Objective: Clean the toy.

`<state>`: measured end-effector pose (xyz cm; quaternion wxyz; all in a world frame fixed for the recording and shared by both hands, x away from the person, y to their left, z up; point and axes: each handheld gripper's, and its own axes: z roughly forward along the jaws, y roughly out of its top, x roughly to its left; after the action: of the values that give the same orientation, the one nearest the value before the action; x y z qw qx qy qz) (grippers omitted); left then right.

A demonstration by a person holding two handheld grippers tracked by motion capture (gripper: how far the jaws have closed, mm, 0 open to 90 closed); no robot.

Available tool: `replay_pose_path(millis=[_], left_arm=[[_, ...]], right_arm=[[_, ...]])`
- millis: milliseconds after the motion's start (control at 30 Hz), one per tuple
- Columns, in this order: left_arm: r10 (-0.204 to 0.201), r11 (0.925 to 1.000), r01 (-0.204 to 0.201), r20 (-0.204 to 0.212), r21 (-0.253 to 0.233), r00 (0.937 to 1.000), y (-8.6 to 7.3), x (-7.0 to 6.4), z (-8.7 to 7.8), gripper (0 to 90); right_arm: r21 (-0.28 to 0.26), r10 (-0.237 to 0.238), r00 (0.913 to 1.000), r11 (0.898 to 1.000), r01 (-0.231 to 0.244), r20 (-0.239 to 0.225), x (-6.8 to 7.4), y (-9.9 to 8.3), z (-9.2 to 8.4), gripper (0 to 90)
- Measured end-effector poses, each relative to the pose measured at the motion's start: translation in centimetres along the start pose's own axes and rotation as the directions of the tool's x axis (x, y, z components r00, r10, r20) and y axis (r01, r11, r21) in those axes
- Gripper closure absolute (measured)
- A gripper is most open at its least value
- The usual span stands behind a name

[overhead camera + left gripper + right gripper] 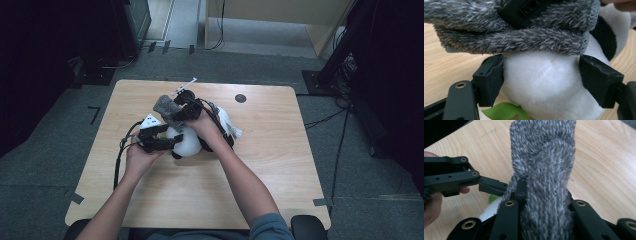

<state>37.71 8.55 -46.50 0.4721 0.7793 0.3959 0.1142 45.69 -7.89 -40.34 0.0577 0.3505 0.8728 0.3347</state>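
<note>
A white plush toy with black patches lies on the wooden table, with a green leaf under it. My left gripper has a pad pressed against each side of its white body. A grey fuzzy cloth hangs just over the toy's top. My right gripper is shut on that cloth, which stands up between its jaws. In the right gripper view, the left gripper reaches in from the left.
A small black round mark sits near the table's far edge, and a thin white object lies beyond the grippers. Something white lies by the right wrist. Grey carpet, cables and dark equipment ring the table.
</note>
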Motion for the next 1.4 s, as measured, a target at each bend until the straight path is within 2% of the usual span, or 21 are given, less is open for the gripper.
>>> replay_pose_path(millis=[67,200,367,600,967,1133,1300,1400], left_arm=[[-0.011,0.9999,0.011,-0.002,0.008,0.9999,0.0,0.0,0.0,22.7],[0.005,0.9998,-0.005,-0.016,0.022,0.9999,0.1,-0.4,0.1,24.1],[-0.002,0.9992,0.002,-0.021,0.041,0.9998,0.1,-0.4,0.1,25.6],[-0.005,0.9993,0.006,-0.017,0.036,0.9998,0.0,-0.3,0.2,25.5],[-0.021,0.9994,0.021,-0.018,0.026,0.9996,0.0,-0.3,0.3,25.7],[-0.017,0.9996,0.017,-0.011,0.024,0.9998,-0.1,-0.3,0.2,25.7],[-0.008,0.9999,0.008,-0.004,0.010,1.0000,-0.2,-0.2,0.2,26.0],[-0.008,0.9999,0.008,0.001,0.008,1.0000,-0.2,-0.2,0.2,26.1]], right_arm=[[0.007,-0.009,0.9999,1.000,0.008,0.006,-0.1,-0.1,0.1,71.0],[0.026,-0.035,0.9992,0.999,0.034,0.019,-0.3,-0.2,0.0,70.3],[0.036,0.011,0.9998,0.999,-0.011,0.014,-1.4,-0.5,-0.6,70.3],[0.067,0.014,0.9934,0.998,-0.022,0.114,-3.9,-1.9,-2.4,70.5],[0.014,0.084,0.9832,0.996,-0.087,0.162,-7.4,-4.1,-5.5,70.2],[0.006,0.096,0.9779,0.995,-0.099,0.186,-8.1,-4.5,-6.4,70.5],[-0.002,0.143,0.9730,0.989,-0.145,0.181,-8.9,-5.1,-7.1,71.8],[-0.013,0.147,0.9686,0.989,-0.147,0.201,-9.3,-5.4,-7.7,72.1]])
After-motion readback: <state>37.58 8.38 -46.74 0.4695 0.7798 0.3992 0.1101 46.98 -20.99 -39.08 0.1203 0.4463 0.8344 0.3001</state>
